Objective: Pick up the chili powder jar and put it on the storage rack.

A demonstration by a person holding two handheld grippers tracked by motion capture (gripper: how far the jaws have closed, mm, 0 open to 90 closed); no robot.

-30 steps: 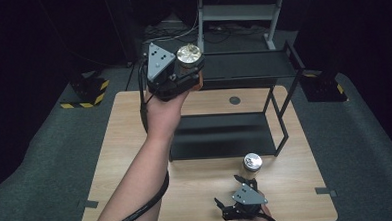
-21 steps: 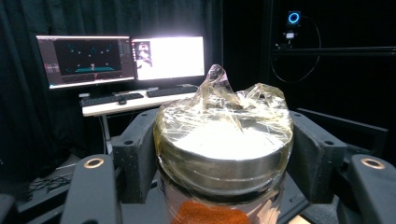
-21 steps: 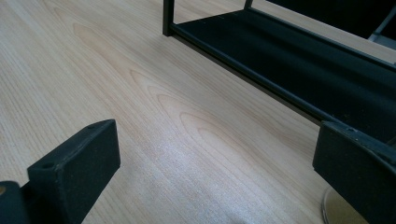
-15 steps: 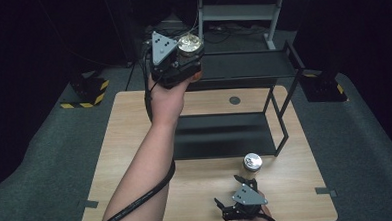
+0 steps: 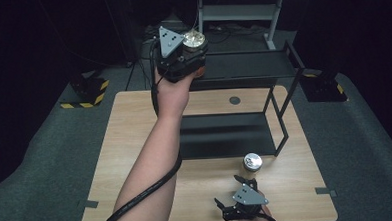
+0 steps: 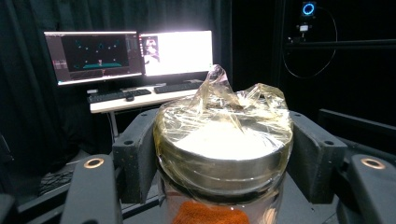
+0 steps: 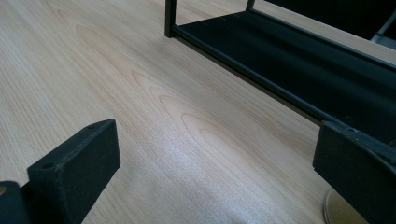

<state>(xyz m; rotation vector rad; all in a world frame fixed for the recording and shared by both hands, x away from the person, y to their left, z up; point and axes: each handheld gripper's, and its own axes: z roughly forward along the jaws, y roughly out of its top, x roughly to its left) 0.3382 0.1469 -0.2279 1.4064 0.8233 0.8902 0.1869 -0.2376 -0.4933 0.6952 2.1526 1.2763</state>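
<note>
My left gripper [image 5: 189, 53] is raised at the left end of the black rack's top shelf [image 5: 247, 65] and is shut on a glass jar [image 5: 194, 40] with a metal lid. In the left gripper view the jar [image 6: 224, 149] sits between the two black pads [image 6: 135, 154], its lid wrapped in clear film, with orange contents below. A second jar [image 5: 252, 164] with a metal lid stands on the wooden table [image 5: 130, 138] in front of the rack. My right gripper [image 5: 233, 199] rests low near the table's front edge, open; its jaws stand wide apart over bare wood [image 7: 187, 140].
The black two-tier rack has a lower shelf [image 5: 225, 134] on the table and thin right posts [image 5: 284, 106]. Its lower edge [image 7: 280, 60] runs across the right gripper view. Monitors on a desk [image 6: 130, 51] stand beyond the table. Yellow-black floor markers [image 5: 85, 93] lie at the left.
My left gripper has carried the jar a little higher and farther toward the rack's top shelf. The right gripper and the jar on the table have stayed still.
</note>
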